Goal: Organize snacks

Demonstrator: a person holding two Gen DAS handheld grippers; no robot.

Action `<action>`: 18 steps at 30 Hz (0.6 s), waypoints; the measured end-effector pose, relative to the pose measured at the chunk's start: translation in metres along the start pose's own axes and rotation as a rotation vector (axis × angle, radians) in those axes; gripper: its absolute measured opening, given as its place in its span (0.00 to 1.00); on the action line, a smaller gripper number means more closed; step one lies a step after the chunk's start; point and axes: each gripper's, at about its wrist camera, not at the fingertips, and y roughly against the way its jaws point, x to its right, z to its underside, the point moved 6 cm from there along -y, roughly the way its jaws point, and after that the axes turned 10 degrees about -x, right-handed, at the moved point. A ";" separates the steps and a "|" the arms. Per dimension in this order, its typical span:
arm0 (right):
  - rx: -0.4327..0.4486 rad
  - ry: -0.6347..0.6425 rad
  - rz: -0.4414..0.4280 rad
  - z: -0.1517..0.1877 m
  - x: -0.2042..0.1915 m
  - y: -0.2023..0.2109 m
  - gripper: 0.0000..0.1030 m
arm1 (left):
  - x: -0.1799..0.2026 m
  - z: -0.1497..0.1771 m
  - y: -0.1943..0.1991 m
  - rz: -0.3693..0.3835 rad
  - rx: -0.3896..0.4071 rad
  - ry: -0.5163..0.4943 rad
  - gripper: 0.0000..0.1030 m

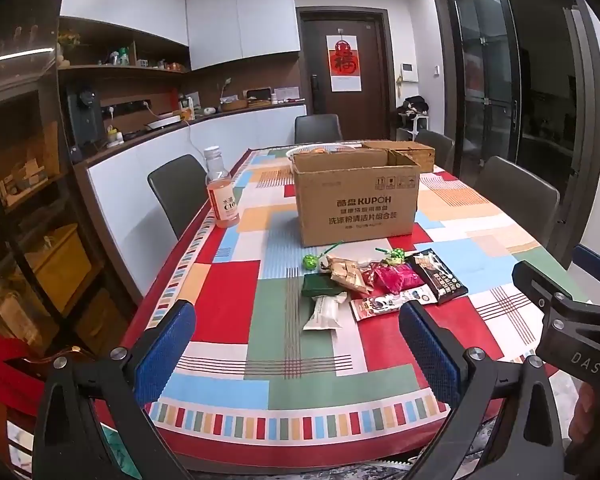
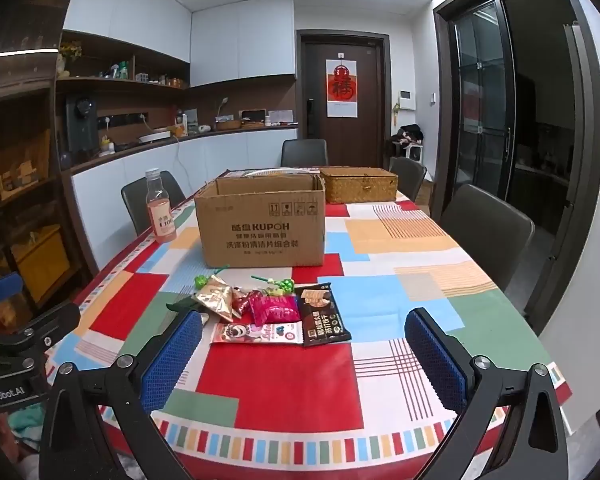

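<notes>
A pile of snack packets lies on the patchwork tablecloth in front of an open cardboard box. It holds a black packet, a pink one, a gold one, a dark green one, a white one and two green lollipops. The pile and box also show in the right wrist view. My left gripper is open and empty, above the near table edge. My right gripper is open and empty, just short of the pile.
A pink drink bottle stands at the table's left edge. A woven basket and a white basket sit behind the box. Dark chairs ring the table. A glass cabinet is on the left.
</notes>
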 end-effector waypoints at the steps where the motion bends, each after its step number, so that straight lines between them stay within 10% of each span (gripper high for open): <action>1: -0.007 0.002 0.000 -0.004 0.000 -0.002 1.00 | 0.000 0.000 0.000 -0.003 0.003 0.001 1.00; 18: -0.004 0.004 0.001 -0.009 -0.001 0.000 1.00 | -0.003 -0.003 0.006 -0.016 0.023 0.009 1.00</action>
